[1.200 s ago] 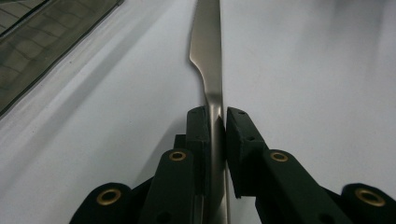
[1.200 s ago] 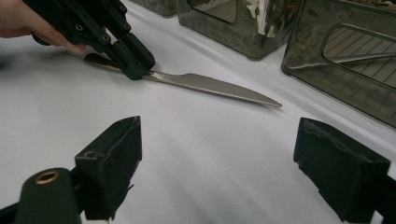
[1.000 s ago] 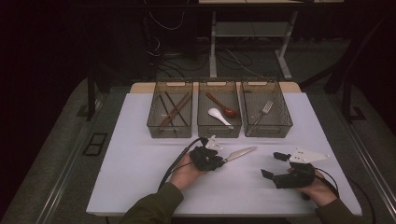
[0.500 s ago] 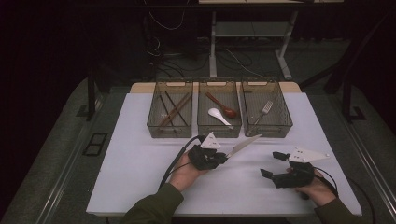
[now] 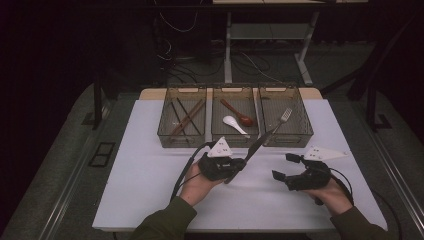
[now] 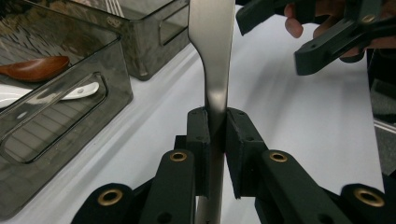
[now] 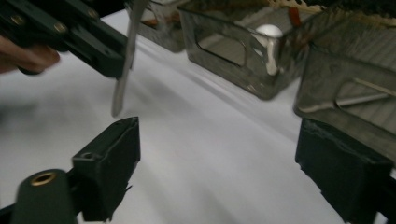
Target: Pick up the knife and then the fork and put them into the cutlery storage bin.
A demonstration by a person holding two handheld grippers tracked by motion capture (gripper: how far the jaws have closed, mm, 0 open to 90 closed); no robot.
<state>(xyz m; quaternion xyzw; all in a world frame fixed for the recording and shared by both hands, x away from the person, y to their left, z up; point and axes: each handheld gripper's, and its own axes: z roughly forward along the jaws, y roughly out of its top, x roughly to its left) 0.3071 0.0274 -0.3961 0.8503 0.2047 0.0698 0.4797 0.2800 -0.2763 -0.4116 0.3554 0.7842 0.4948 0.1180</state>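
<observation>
Left gripper (image 5: 235, 167) jaws pinch a metal fork (image 6: 212, 51) at mid-handle, tines pointing to 1 o'clock over the counter (image 5: 150, 170). Stiff, light, slick steel, likely to pivot; a hold nearer the balance point looks safer. Right gripper (image 5: 285, 167) jaws spread, holding nothing.

Fork (image 5: 270, 132) before three bins (image 5: 235, 142), spoons (image 5: 235, 123) inside

Steel fork (image 5: 267, 135): handle clamped, lifted off table, tines angled toward right bin.

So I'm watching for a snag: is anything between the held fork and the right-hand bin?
Nothing visible. The left gripper holds the fork, tines already above the right bin, whose top is open.
</observation>
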